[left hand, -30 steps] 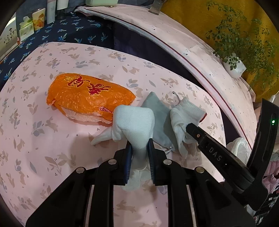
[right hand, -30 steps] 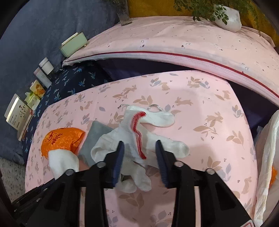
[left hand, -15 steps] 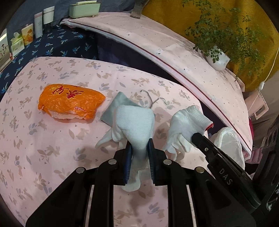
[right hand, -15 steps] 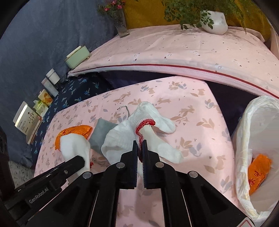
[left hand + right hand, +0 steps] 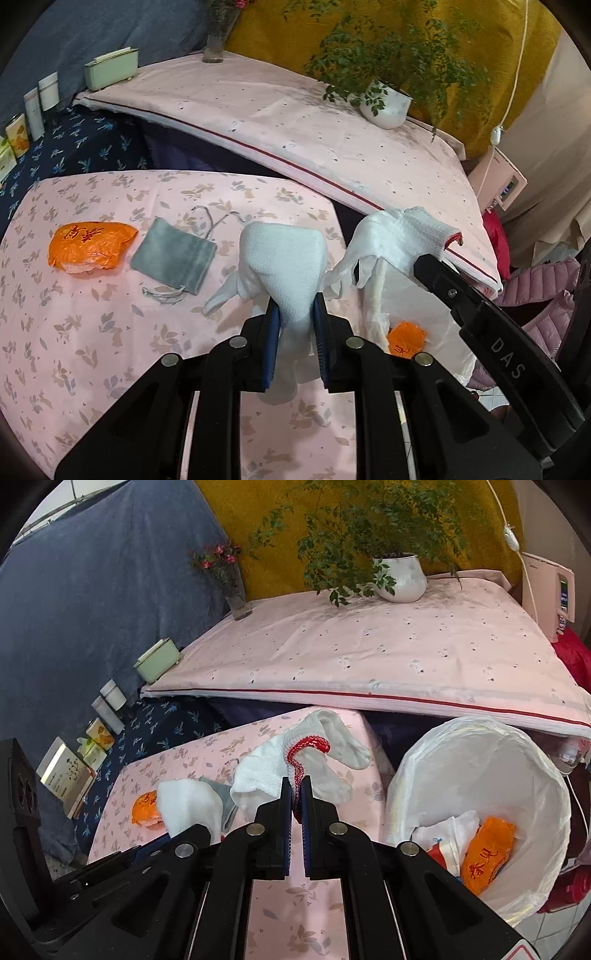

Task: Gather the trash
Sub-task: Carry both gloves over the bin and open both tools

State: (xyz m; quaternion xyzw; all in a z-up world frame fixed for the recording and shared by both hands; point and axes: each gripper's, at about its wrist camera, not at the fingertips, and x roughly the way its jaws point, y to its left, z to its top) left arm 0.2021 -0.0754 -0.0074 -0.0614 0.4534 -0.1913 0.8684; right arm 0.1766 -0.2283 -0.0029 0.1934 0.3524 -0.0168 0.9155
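Right of the right gripper's point(image 5: 295, 794) jaws gapes the lined bin point(image 5: 532, 775), an orange packet point(image 5: 487, 853) inside. Those jaws pinch a red-cuffed glove point(image 5: 314, 760). The left gripper point(image 5: 295, 317) clamps a white glove point(image 5: 284, 266), with a grey pouch point(image 5: 173, 258) and orange bag point(image 5: 92, 247) lying left of it.

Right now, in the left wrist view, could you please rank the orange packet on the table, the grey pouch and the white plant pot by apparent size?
1. Orange packet and grey pouch: too alike to separate.
2. White plant pot: smallest, though it stands farther off, so its true size is uncertain.
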